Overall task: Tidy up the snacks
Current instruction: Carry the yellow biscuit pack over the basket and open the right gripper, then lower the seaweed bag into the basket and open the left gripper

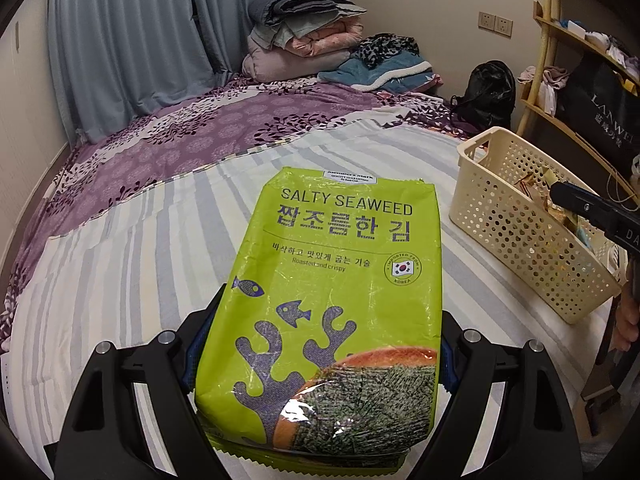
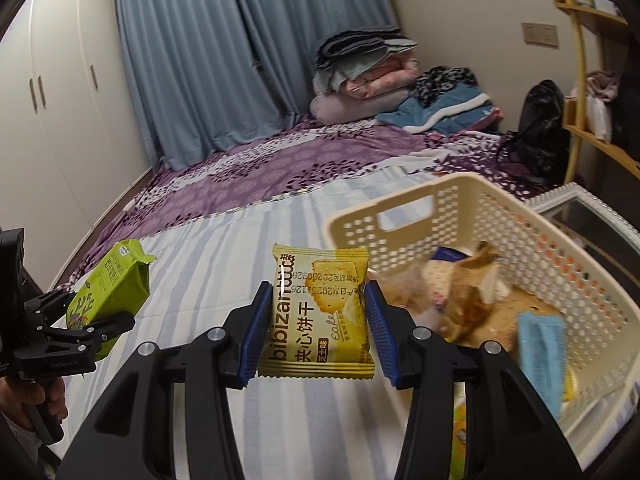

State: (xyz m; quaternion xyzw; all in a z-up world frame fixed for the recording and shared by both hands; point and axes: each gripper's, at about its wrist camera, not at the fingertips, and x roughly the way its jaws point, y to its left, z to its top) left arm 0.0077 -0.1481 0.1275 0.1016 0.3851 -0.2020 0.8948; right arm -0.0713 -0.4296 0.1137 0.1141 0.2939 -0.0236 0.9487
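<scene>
Cream basket (image 2: pixel 472 216) sits on the striped bed (image 2: pixel 248 248); inside it, a jumble of snack packets, brown and yellow wrappers plus one blue packet (image 2: pixel 540 356), blurred. Right gripper (image 2: pixel 318 324) points down at a slant just beside the basket's near wall, its jaws pinching a yellow biscuit packet (image 2: pixel 320 316) by both side edges, packet upright between the blue pads. Left gripper (image 1: pixel 320 344) is well apart from the basket, above the bed, its jaws spread wide and clamped on the lower sides of a green seaweed bag (image 1: pixel 332 300).
</scene>
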